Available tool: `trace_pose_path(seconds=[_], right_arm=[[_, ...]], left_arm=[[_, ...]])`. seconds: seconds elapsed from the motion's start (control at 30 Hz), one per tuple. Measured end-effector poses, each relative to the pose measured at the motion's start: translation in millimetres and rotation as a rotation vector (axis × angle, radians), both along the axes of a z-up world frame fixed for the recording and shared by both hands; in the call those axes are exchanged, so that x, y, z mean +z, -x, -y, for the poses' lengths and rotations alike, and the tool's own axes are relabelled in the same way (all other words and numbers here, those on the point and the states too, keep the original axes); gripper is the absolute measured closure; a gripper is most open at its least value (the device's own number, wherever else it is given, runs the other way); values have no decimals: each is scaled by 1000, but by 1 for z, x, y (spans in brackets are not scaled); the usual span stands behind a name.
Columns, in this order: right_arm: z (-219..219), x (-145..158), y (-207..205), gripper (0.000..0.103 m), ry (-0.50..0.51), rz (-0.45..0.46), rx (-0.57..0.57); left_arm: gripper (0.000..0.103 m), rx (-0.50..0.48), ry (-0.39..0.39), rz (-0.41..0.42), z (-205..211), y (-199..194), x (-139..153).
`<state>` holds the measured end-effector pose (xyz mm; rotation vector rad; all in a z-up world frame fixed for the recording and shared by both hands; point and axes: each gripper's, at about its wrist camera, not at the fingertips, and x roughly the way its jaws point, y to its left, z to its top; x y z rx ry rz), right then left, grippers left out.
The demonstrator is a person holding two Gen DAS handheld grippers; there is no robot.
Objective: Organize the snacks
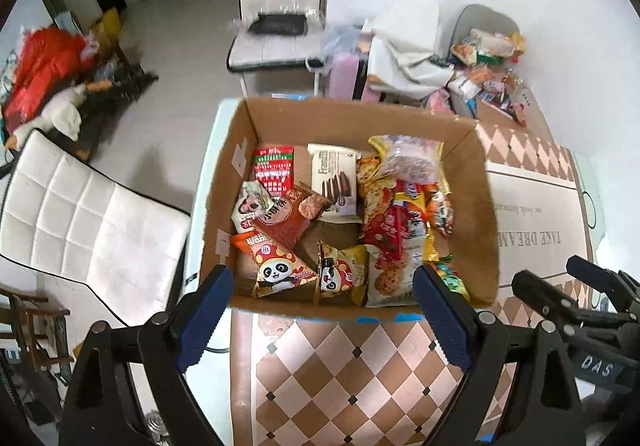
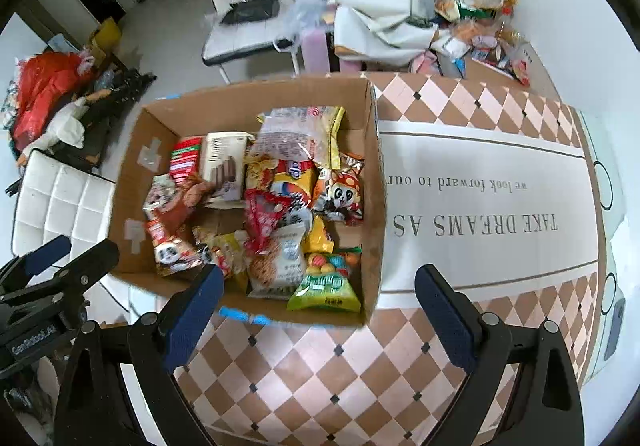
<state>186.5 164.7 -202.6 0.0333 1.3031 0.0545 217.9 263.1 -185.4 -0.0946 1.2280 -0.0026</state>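
A white chair (image 1: 80,222) is standing at the left, beside the table's checkered cloth (image 1: 340,374). On that cloth a cardboard box (image 1: 486,206) is sitting, crammed with snack packets (image 1: 384,222): panda bags, biscuits, wafers. The left gripper (image 1: 324,310) and right gripper (image 2: 320,310) are both hanging wide above it, gripping nothing. More snacks (image 2: 480,10) are piling far right.

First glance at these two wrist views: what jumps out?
The open cardboard box in the middle of the checkered tablecloth, crammed with bright snack packets such as the panda bag near its front wall and the green candy bag in its front right corner. Next, both grippers, left and right, hanging open and empty above the box's near edge. Behind the table, a second heap of snacks lies on a grey chair.
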Motion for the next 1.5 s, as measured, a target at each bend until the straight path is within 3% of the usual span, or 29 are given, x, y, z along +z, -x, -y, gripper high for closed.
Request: trace_pose_path(seconds=[0.53,0.7,0.83,1.13,1.3,1.37,1.5], right_arm=[[16,132,123,5,1,241,19],[17,170,157,5,35,325,37],[19,188,175,5,18,342,48],[19,211,188,3,3,363,84],[19,199,181,1,-3,330,79],[21,193,178,1,10,327,67],[22,188,173,1,39,339,48]], left_arm=[[11,-16,-13,225,22,103,113],[11,-3,-51,293,24,129,142],[11,3,-42,322,25,145,157],[11,23,-44,341,26,161,165],[10,42,-34,340,25,161,162],[4,37,-44,338,25,160,161],[2,29,-50,328,29,158,155]])
